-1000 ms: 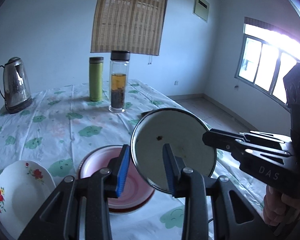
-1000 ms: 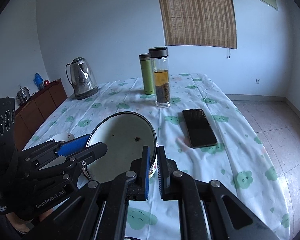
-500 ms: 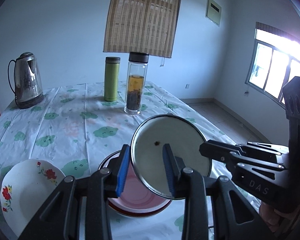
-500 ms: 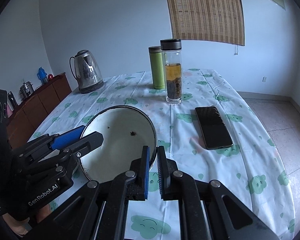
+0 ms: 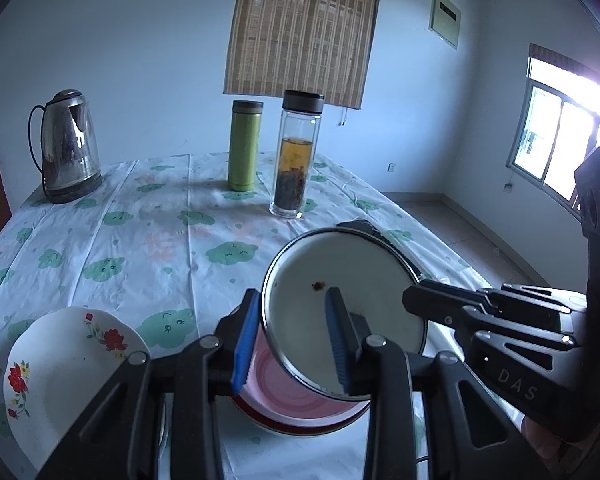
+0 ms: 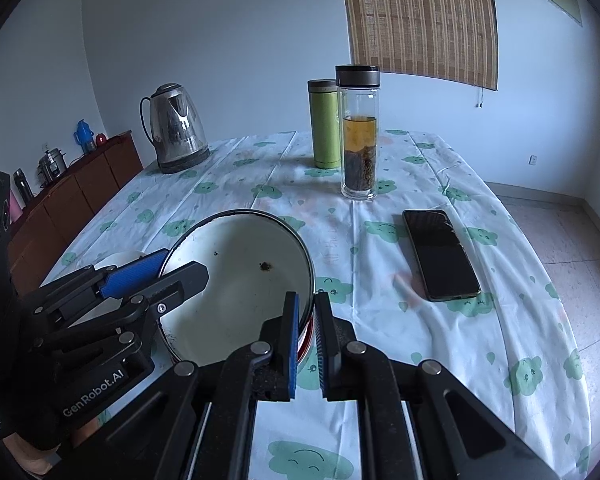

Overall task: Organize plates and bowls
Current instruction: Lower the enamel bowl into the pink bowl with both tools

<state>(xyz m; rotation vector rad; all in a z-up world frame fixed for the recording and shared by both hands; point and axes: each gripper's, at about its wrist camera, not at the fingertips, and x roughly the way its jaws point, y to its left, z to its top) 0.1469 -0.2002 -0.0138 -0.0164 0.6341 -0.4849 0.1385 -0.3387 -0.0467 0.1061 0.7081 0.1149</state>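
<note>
A white enamel bowl (image 5: pixel 364 300) with a dark rim and a brown speck inside is held tilted between both grippers, above a pink plate (image 5: pixel 292 396). My left gripper (image 5: pixel 292 336) is open, its jaws astride the bowl's left rim. My right gripper (image 6: pixel 306 332) is shut on the bowl's right rim; the bowl also shows in the right wrist view (image 6: pixel 240 284). A white flowered plate (image 5: pixel 64 372) lies at the near left.
On the cloud-print tablecloth (image 5: pixel 140 240) stand a steel kettle (image 5: pixel 66 148), a green flask (image 5: pixel 244 146) and a glass tea bottle (image 5: pixel 296 156). A black phone (image 6: pixel 440 254) lies at the right. A wooden sideboard (image 6: pixel 72 196) stands at the left.
The bowl has dropped closer over the pink plate with both grippers. The grip has not changed.
</note>
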